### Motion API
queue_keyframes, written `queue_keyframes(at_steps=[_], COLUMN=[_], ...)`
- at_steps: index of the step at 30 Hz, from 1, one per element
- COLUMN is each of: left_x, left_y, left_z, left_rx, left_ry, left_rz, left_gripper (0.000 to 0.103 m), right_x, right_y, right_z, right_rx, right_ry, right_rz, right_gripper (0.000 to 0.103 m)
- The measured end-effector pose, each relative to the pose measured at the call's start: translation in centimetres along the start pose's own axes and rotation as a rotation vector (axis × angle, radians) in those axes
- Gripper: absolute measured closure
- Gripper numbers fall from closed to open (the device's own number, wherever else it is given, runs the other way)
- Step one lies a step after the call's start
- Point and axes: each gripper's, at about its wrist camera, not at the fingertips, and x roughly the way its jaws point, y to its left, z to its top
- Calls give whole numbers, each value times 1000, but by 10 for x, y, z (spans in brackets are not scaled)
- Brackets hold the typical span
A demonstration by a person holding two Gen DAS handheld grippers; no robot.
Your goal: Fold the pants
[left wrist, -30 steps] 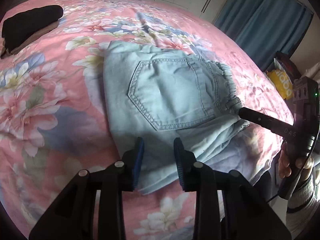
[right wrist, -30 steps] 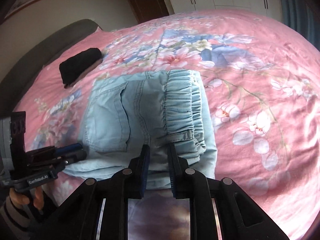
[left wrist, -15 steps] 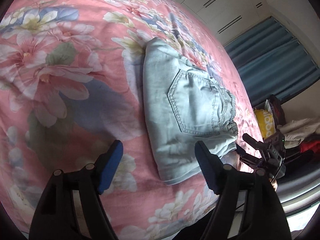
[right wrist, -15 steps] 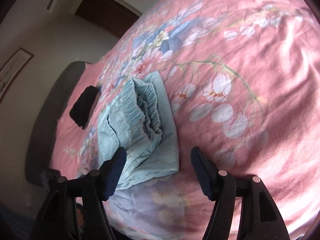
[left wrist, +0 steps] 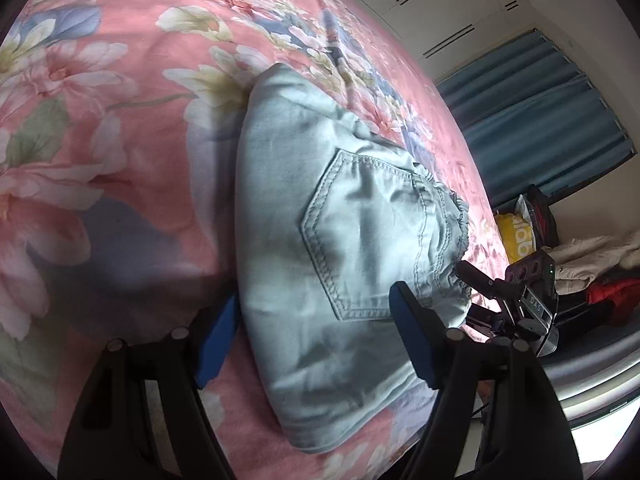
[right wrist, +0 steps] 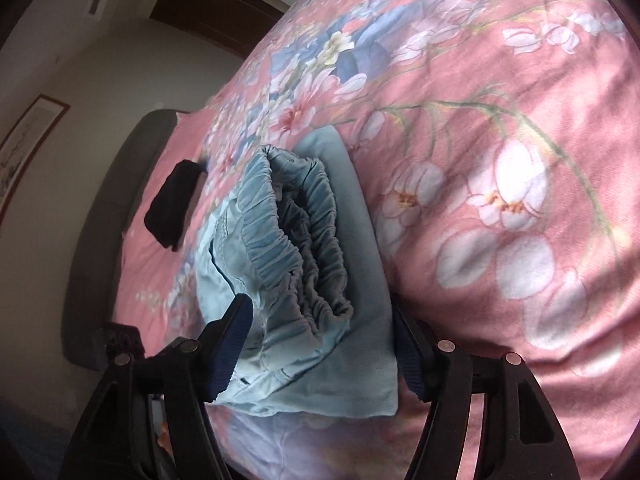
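One pair of folded pants (left wrist: 340, 248) is seen mid-frame on the bed (left wrist: 100, 140). Two grippers are seen: the left gripper (left wrist: 316, 340) and right gripper (right wrist: 324, 344), both spread wide around the pants.

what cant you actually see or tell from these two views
- Near edge of the folded light blue pants: left wrist view, behind the open left gripper.
- Pants' lower layers: right wrist view, under the elastic waistband and behind the open right gripper.
- Black folded item: too small to identify.
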Motion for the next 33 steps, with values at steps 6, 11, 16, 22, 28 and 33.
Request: queue_keyframes(at_steps=[6, 11, 16, 22, 28, 33], left_x=[14, 21, 30, 32, 32, 28], left_y=[-4, -9, -16, -27, -35, -46], left_z=[10, 16, 20, 17, 14, 12], left_rx=[19, 26, 37, 86, 116, 159], left_ry=[14, 18, 11, 0, -8, -29], left_rz=[-19, -37, -26, 72, 151, 181], left_gripper=[29, 27, 27, 38, 48, 62], right_x=[12, 20, 27, 28, 24, 16], right_y=[4, 8, 14, 24, 36, 49], right_z=[8, 10, 13, 8, 2, -3], right_rx=[-25, -44, -76, -142, -190, -238], right_ry=[6, -2, -5, -39, -74, -115], right_rz=[13, 20, 12, -44, -100, -144], right_gripper=[36, 36, 36, 43, 51, 55])
